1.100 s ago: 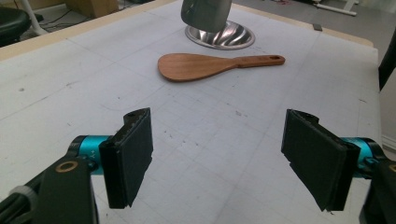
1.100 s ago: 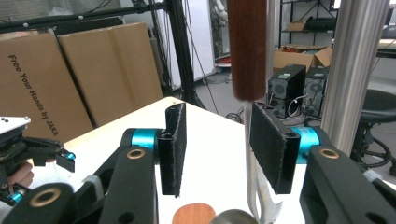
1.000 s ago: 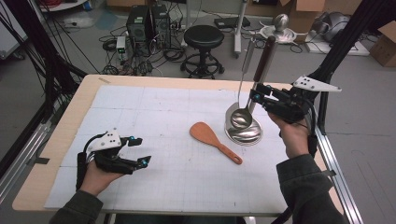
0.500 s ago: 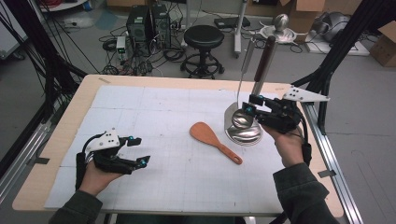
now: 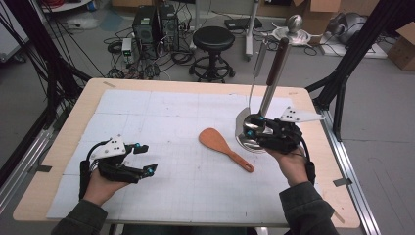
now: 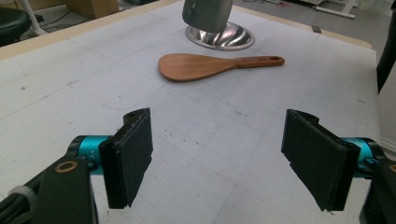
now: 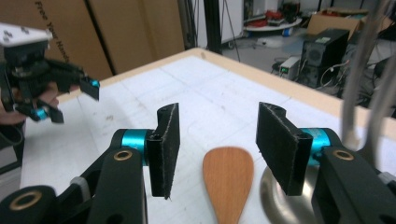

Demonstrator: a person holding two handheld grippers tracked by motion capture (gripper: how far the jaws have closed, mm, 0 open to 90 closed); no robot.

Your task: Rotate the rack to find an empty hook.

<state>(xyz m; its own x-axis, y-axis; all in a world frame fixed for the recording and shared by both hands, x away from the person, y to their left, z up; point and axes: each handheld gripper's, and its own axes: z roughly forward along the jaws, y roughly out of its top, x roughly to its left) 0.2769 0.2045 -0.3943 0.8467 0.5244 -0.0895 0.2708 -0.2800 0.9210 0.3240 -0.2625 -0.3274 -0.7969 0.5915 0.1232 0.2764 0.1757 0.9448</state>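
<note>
A wooden rice paddle (image 5: 225, 148) lies flat on the white mat, mid-table, its handle pointing to the front right. To its right sits a steel bowl (image 5: 243, 141) holding upright utensils: a brown-handled ladle (image 5: 274, 68) and a thin metal turner (image 5: 255, 73). My right gripper (image 5: 250, 126) hovers low over the bowl's near side, pointing left. It is open, its jaws have just been widening, and nothing is between them (image 7: 224, 149); the paddle (image 7: 229, 182) lies beyond. My left gripper (image 5: 147, 157) rests open at the front left, aimed at the paddle (image 6: 201, 65) and bowl (image 6: 222, 37), with bare mat between its pads (image 6: 133, 158).
The white gridded mat (image 5: 161, 117) covers most of the wooden table (image 5: 63, 142). A black stool (image 5: 213, 41), computer cases and cables stand on the floor beyond the far edge. Black frame posts (image 5: 342, 88) rise at the right. My left gripper (image 7: 51, 93) appears in the right gripper view.
My right gripper has come down beside the bowl and its jaws stand wider. The utensils now stand upright in the bowl. My left hand has stayed put.
</note>
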